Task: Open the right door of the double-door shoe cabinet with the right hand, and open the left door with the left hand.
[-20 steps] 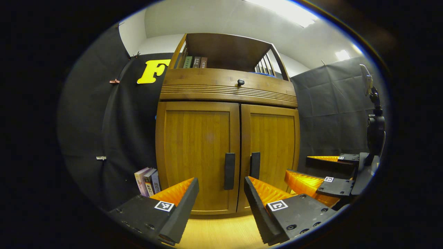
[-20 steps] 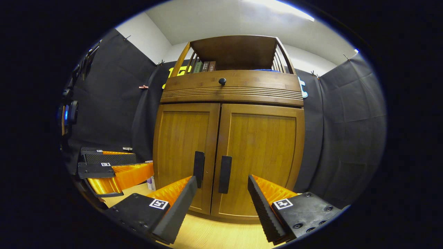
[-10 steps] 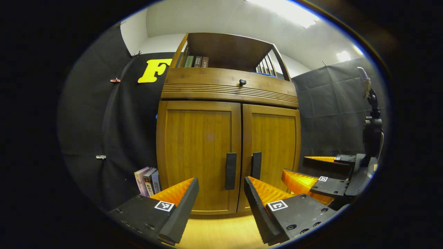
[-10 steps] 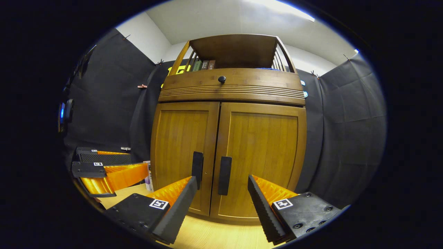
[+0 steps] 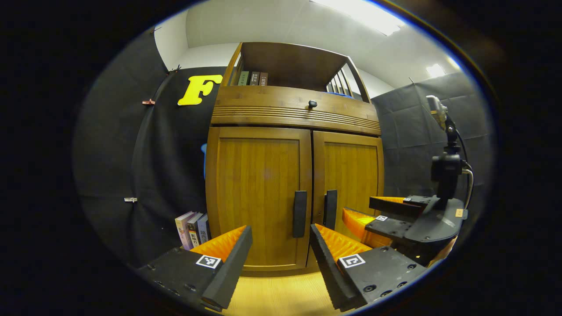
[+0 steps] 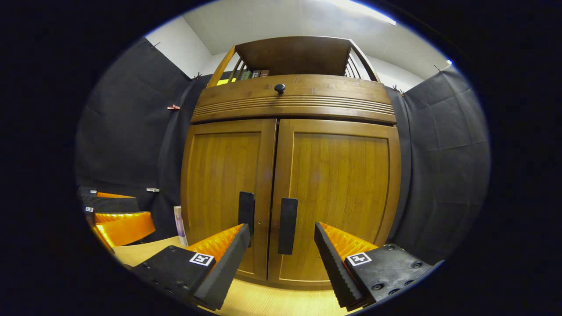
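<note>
Two sets of jaws: both stand spread wide with nothing between them; neither touches the cabinet.
Right gripper (image 6: 281,259): it points straight at the right door's handle (image 6: 287,225), which sits framed in the gap between its fingers but lies farther off, not yet reached.
Left gripper (image 5: 277,259): it faces the left door's handle (image 5: 300,213), near but apart from it; the right gripper shows to its right, closer to the cabinet.
Handles: two dark upright bars, side by side at the meeting edges of the doors, low on each panel. They look rigid and squared, a firm place to close on across their width.
Right door (image 6: 338,197): shut, flush with the left door (image 5: 259,197), a thin seam between them.
Handling, as a judgement: the doors look like stiff wooden panels hinged at the outer edges, so each should swing in an arc, not pull straight out; a grip that cannot turn with the arc may slip off the bar. Weight is probably moderate; a catch may resist at first.
Shoe cabinet (image 6: 294,98): stands on a pale wooden floor (image 6: 272,303), with a knobbed drawer above the doors and an open shelf on top.
Beside it: a few books (image 5: 192,228) lean by its left side.
</note>
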